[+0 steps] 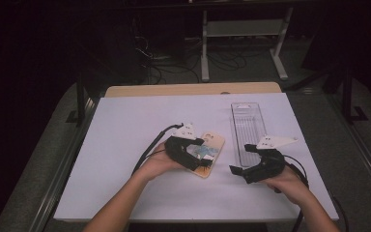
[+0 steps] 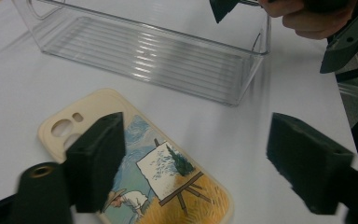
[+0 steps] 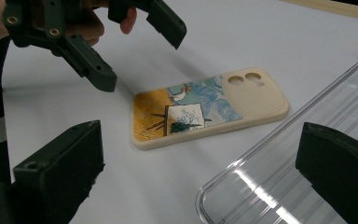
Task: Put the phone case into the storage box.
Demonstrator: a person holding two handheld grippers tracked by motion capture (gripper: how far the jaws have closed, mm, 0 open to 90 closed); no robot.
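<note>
Phone case (image 1: 207,152) | flat, picture up | camera end far | left tool (image 1: 197,153) above

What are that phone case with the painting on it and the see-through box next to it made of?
The phone case looks like soft plastic or rubbery silicone: cream, matte, with rounded edges and a printed picture of a painter at an easel. Which of the two, the look leaves open. The box looks like hard clear plastic: you see the table through it, its floor is ribbed, and its rim catches glossy highlights.
</note>
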